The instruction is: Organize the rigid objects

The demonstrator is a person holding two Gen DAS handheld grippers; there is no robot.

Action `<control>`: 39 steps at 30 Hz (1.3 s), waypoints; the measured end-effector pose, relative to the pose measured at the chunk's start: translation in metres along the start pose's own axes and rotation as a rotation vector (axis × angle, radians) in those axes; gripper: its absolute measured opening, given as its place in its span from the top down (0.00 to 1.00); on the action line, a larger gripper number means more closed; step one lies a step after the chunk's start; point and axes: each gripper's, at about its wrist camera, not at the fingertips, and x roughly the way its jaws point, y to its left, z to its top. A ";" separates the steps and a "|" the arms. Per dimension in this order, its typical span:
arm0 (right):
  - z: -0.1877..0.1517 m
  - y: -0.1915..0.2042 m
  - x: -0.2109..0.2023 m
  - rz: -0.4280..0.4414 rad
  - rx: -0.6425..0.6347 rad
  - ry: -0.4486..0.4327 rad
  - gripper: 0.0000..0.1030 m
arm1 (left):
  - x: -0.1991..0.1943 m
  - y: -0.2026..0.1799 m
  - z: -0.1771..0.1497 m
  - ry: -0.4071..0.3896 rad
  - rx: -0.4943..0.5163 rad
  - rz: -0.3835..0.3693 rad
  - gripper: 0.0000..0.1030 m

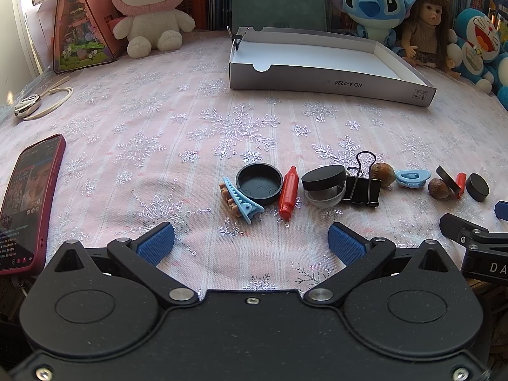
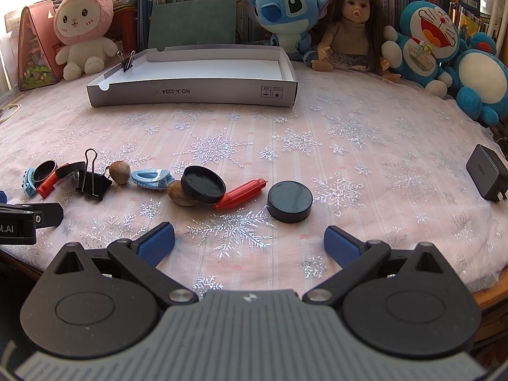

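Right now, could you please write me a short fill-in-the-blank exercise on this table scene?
1. The white box holds only a small black ____ clip, on its left wall.
2. Both the left gripper and the right gripper are ____.
3. The solid black puck lies just right of a ____ marker-shaped piece.

Missing words: binder; open; red

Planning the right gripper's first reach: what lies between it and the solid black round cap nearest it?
Only bare snowflake tablecloth lies between the right hand-held gripper and the black cap, as the right wrist view shows.
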 end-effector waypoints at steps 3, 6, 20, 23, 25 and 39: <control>0.000 0.000 0.000 0.000 0.001 0.000 0.00 | 0.000 0.000 -0.001 -0.008 0.000 -0.001 0.00; -0.002 -0.001 0.000 0.001 0.003 -0.007 0.00 | -0.001 0.000 -0.002 -0.014 0.001 -0.001 0.00; -0.011 -0.004 -0.002 0.017 0.000 -0.096 0.00 | -0.002 0.011 -0.011 -0.078 -0.008 0.009 0.00; -0.011 -0.007 -0.001 0.036 -0.009 -0.097 0.00 | -0.002 0.013 -0.014 -0.100 0.004 0.002 0.00; -0.012 -0.008 -0.002 0.040 -0.010 -0.106 0.00 | -0.003 0.014 -0.015 -0.106 0.015 -0.005 0.00; -0.003 -0.024 -0.014 -0.032 -0.006 -0.193 0.07 | -0.021 0.029 -0.011 -0.146 0.021 -0.032 0.38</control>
